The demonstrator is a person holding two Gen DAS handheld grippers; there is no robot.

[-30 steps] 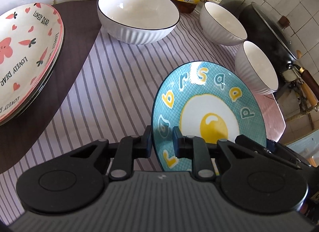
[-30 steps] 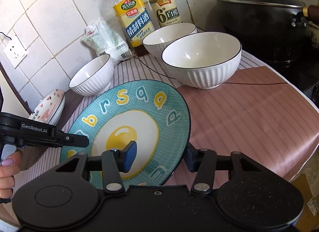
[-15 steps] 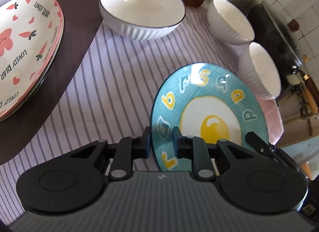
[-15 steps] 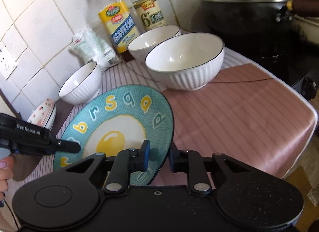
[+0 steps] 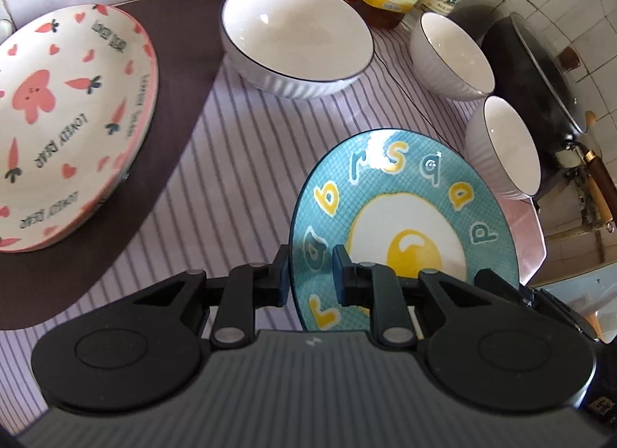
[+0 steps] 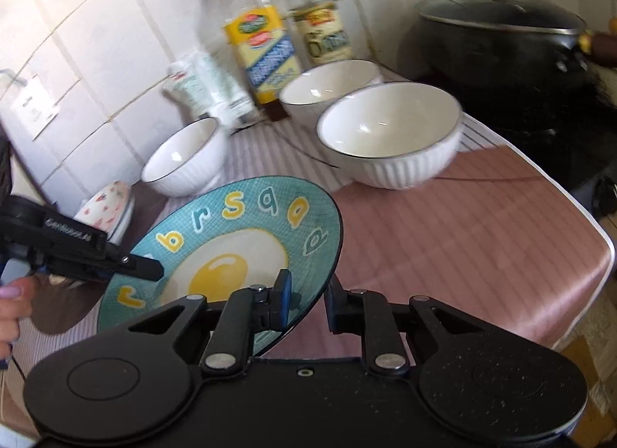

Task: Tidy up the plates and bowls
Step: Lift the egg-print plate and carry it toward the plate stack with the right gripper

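A teal plate with a fried-egg design (image 5: 408,232) is held tilted above the striped mat. My left gripper (image 5: 310,274) is shut on its near-left rim. My right gripper (image 6: 306,297) is shut on its opposite rim; the plate also shows in the right wrist view (image 6: 231,251). A stack of pink carrot-pattern plates (image 5: 65,120) lies on a dark mat at the left. A large white bowl (image 5: 297,39) stands at the back, with two smaller white bowls (image 5: 453,54) (image 5: 505,151) to the right.
Two oil bottles (image 6: 262,47) and a white bag (image 6: 208,89) stand against the tiled wall. A black lidded wok (image 6: 501,43) sits at the right on the stove. A pink mat (image 6: 482,240) covers the counter's right end near its edge.
Both grippers have carried the teal plate a little to the left, nearer the carrot-pattern plates. The right gripper closed onto the rim about half a second ago and keeps its hold.
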